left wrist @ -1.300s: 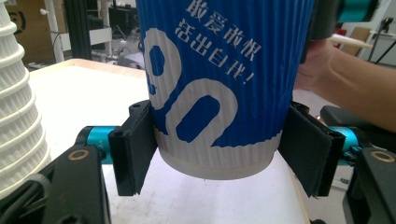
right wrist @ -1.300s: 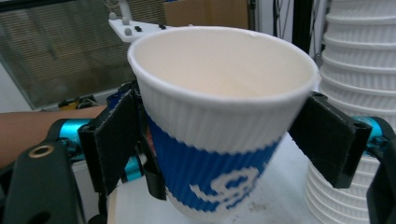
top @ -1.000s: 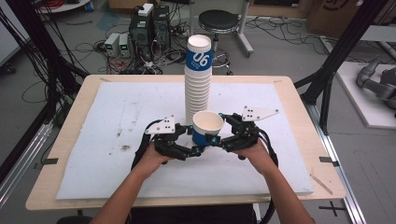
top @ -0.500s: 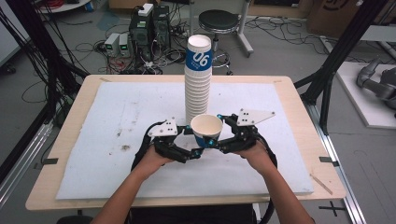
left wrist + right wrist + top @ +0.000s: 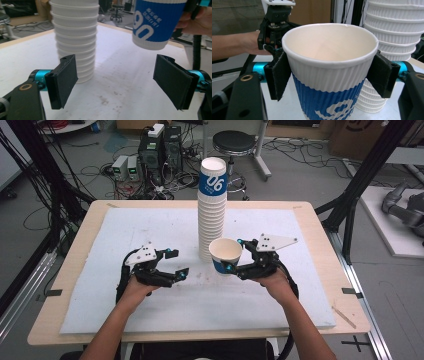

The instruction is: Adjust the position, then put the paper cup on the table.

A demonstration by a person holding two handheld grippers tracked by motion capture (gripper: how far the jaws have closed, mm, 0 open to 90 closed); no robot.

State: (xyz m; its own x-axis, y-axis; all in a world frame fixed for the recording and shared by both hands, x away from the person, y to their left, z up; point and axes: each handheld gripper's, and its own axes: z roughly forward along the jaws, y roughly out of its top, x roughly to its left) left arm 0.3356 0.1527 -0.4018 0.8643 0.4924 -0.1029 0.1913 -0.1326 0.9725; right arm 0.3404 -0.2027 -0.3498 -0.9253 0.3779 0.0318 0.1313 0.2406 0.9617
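A white paper cup with a blue band (image 5: 224,256) hangs upright just above the white mat, right of a tall stack of the same cups (image 5: 212,215). My right gripper (image 5: 233,256) is shut on it, having just closed; in the right gripper view its pads (image 5: 277,75) press both sides of the cup (image 5: 329,65) below the rim. My left gripper (image 5: 178,262) stands open to the left of the stack, its jaws just opened wide with nothing between them (image 5: 120,82). From there the held cup (image 5: 156,25) shows at upper right and the stack (image 5: 76,37) at left.
A white mat (image 5: 125,240) covers most of the wooden table (image 5: 320,265). The stack's top cup reads 06. Behind the table are a stool (image 5: 235,142), computer boxes and cables on the floor. Black frame posts stand at both sides.
Both grippers met at the cup a second ago. The right one closed on it, the left one let go, opened and drew away to the left. The cup stayed nearly in place.
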